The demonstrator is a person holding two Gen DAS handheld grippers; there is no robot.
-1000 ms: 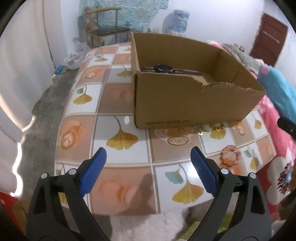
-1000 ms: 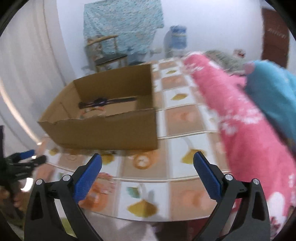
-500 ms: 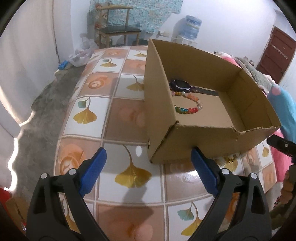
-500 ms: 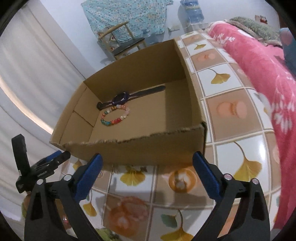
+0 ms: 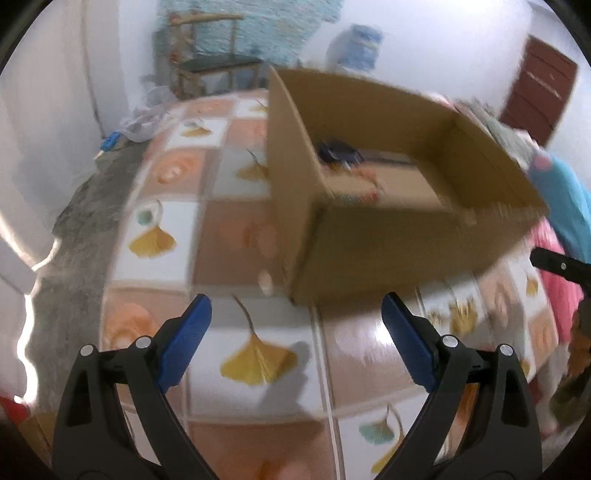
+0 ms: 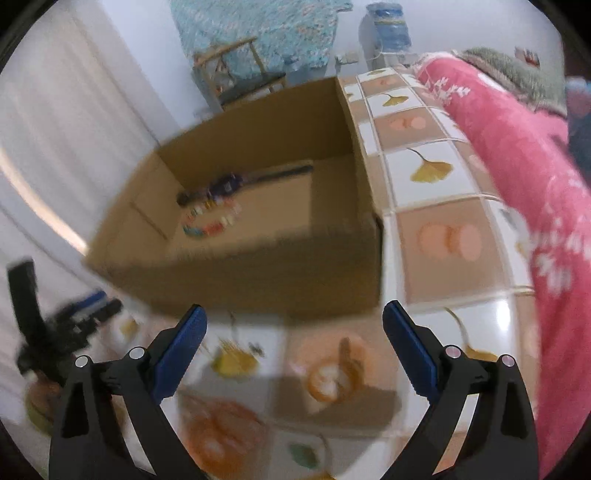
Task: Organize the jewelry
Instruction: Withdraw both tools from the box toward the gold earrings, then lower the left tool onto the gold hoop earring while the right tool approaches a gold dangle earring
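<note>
An open cardboard box point(image 5: 369, 243) point(image 6: 258, 269) stands on the tiled table. Inside lie a dark watch point(image 6: 225, 184) point(image 5: 338, 152) and a coloured bead bracelet point(image 6: 210, 221) point(image 5: 364, 184). My left gripper point(image 5: 295, 328) is open and empty over the table in front of the box's near left corner. My right gripper point(image 6: 293, 332) is open and empty in front of the box's near wall. A small gold piece of jewelry point(image 6: 236, 349) lies blurred on the table below that wall. The left gripper also shows in the right wrist view point(image 6: 74, 314).
The table point(image 5: 155, 236) has ginkgo-leaf tiles and a rounded near edge. A pink flowered blanket point(image 6: 528, 206) lies along the right side. A chair point(image 5: 210, 70) and a water dispenser point(image 6: 388, 26) stand by the far wall.
Both views have shifted and are now blurred by motion. The right gripper has come lower and closer to the box's near wall. Both grippers stay open.
</note>
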